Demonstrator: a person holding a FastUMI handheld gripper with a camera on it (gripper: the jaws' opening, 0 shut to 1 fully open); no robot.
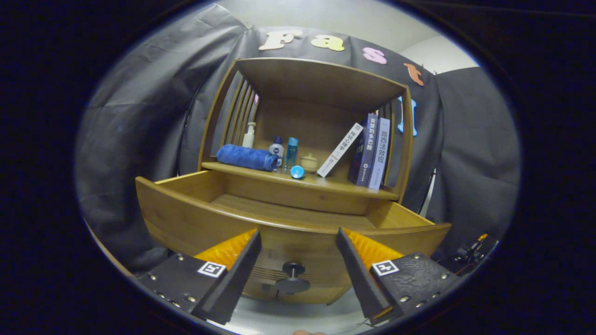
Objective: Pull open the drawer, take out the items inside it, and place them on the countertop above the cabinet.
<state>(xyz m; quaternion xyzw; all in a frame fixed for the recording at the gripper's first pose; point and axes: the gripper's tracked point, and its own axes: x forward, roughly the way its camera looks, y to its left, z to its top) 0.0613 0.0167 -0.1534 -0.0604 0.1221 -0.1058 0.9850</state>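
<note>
The wooden drawer (195,204) of the cabinet stands pulled out toward me, and the part of its floor that I see is bare wood. Its round dark knob (292,278) sits on the drawer front, between my two fingers and apart from both. My gripper (298,242) is open, with nothing between its fingers, hovering just in front of the drawer front. Above the drawer is the countertop (335,184), a wooden shelf. On it lie a rolled blue towel (247,157), small bottles (284,151), a small cream jar (309,162) and a blue cap (297,172).
Three books (370,151) lean at the right end of the countertop, one tilted. A pump bottle (249,135) stands behind the towel. Slatted side walls and a wooden top close in the shelf. Black cloth hangs behind, and some equipment (470,253) sits low at the right.
</note>
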